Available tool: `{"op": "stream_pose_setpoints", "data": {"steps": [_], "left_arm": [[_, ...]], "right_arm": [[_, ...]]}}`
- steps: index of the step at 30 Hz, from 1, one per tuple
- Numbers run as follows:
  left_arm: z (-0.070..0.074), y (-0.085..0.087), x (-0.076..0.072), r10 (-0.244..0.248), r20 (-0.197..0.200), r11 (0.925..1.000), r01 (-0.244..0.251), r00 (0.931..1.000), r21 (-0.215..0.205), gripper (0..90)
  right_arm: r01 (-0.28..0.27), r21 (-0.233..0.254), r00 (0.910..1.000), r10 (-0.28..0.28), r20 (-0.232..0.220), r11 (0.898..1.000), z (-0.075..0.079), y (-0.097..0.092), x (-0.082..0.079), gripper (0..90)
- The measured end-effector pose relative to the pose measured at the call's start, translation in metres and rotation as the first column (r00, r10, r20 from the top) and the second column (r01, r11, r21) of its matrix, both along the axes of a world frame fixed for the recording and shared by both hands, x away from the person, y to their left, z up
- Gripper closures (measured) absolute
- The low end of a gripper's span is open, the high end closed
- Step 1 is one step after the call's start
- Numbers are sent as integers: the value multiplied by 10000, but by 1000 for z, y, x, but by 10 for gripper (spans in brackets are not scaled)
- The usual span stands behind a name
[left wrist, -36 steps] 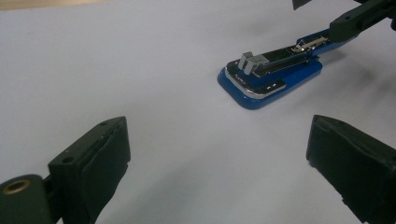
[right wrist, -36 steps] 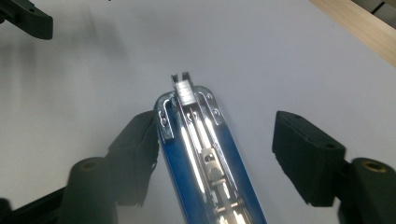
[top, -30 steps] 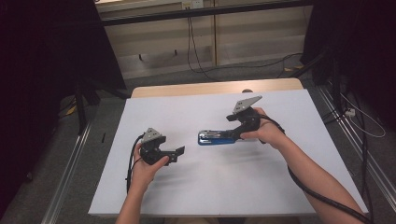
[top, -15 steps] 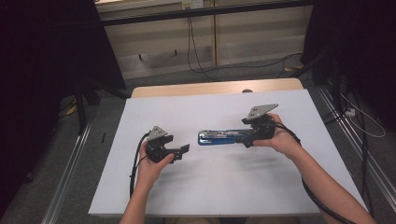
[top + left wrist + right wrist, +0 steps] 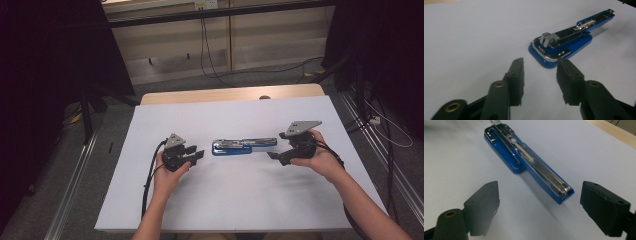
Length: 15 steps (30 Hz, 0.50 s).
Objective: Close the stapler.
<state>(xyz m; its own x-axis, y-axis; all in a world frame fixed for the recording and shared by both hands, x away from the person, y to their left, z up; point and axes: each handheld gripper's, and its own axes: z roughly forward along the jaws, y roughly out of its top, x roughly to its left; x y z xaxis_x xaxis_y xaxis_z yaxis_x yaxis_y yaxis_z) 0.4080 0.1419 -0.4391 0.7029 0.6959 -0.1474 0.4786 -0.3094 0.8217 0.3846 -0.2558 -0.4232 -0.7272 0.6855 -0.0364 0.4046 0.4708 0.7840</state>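
Moved: the right gripper had drawn back rightward off the stapler, now just beside its far end.
Stapler: blue, swung fully open, flat on the white table between both grippers.
Right gripper: jaws wide apart, empty.
Left gripper: jaws parted, empty, near the stapler's base.

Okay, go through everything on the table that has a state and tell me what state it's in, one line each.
Blue stapler: swung fully open, its arm laid out flat in line with the base, lying on the white table, metal staple channel exposed, held by neither gripper.
Left hand-held gripper: open, holding nothing, jaws pointing at the stapler's base end.
Right hand-held gripper: open wide, holding nothing, just off the stapler's far end.
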Motion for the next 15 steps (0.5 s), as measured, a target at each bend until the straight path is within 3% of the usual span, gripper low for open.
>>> {"op": "stream_pose_setpoints", "data": {"steps": [5,9,12,15], "left_arm": [[-1,-5,2,-23,59,9997,22,10000,225,767],[-3,-6,4,63,-57,9998,-62,10000,207,822],[-4,-8,6,102,2,9993,-102,9999,367,869],[-6,-8,9,202,-5,9995,-201,9998,260,900]], "right_arm": [[268,-202,9996,-269,-31,9994,-3,-12,-6,202],[589,-140,9983,-589,2,9982,-7,-23,-9,278],[772,-60,9968,-773,-179,9970,-13,-29,-8,402],[996,-180,9944,-1001,-340,9949,-19,-31,-7,480]]}}
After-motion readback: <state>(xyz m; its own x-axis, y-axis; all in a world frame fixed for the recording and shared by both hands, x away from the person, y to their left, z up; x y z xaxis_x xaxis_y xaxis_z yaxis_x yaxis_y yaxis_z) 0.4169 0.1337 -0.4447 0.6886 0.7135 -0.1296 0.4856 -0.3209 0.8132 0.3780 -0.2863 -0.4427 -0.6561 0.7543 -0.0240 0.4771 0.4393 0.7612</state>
